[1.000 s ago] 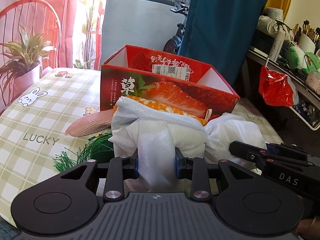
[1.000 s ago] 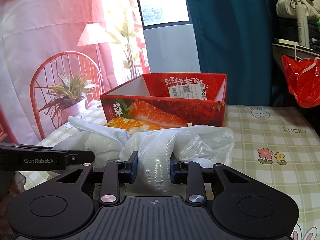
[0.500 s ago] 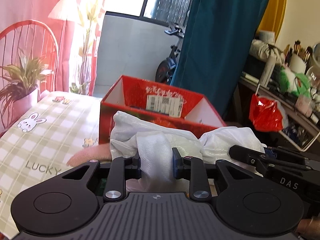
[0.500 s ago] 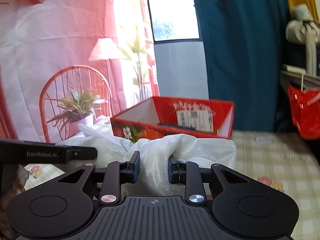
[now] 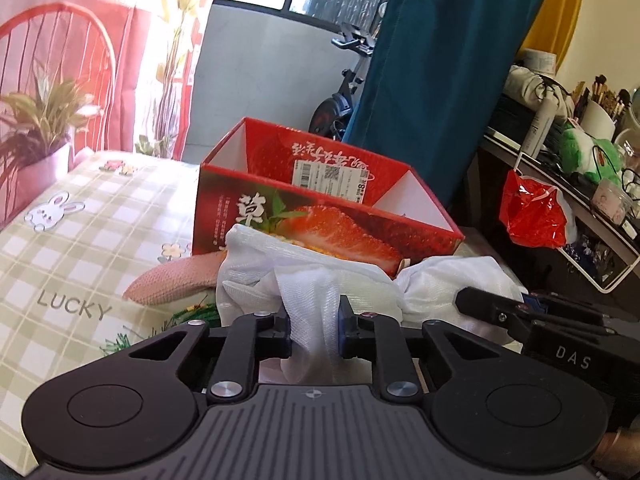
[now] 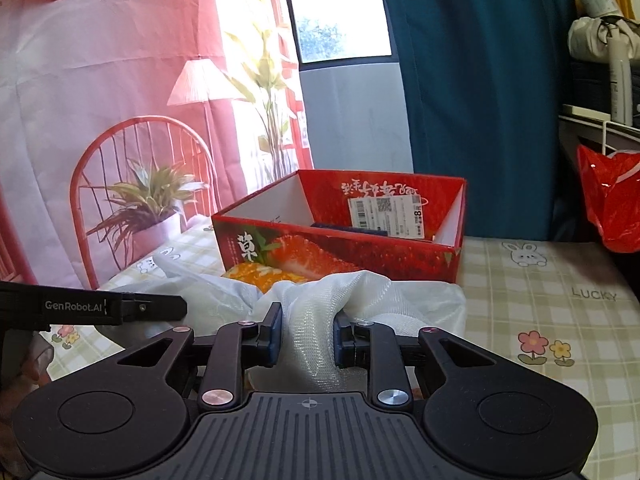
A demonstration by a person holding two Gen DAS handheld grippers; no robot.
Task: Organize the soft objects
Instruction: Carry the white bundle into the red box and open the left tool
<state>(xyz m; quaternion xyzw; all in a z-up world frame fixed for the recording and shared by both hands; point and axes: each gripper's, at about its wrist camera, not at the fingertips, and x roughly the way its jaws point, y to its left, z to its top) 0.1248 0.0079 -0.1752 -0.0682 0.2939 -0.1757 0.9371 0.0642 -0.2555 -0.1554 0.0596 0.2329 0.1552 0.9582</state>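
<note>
In the left wrist view the left gripper [image 5: 314, 330] sits at lower centre, its two blue-padded fingers clamped on a bunched fold of the white mesh bag [image 5: 308, 280]; its jaws have just been closing, with the fabric between them. The bag spreads as a low, crumpled heap whose long axis runs side to side across the middle of the frame, from the bunch at centre left to a second lobe at centre right. The right gripper's fingers reach in from the lower right edge toward that lobe. Something yellow-orange [image 5: 316, 249] shows at the bag's top edge, against the front wall of the red strawberry box [image 5: 320, 224]. The box stands open-topped just behind the bag, one corner turned toward the lower left. A pink knitted piece [image 5: 176, 280] lies on the checked tablecloth [image 5: 92, 240] to the left of the bag, its long axis running left to right and slightly up, the rounded end at the lower left. Green grass-like fibres [image 5: 196, 312] show beneath it, at the bag's left edge.

In the right wrist view the right gripper [image 6: 307, 338] at lower centre pinches a raised ridge of the same mesh between its pads; its jaws have also been closing. The left gripper's black finger enters from the left edge. The box sits above the bag at centre.
</note>
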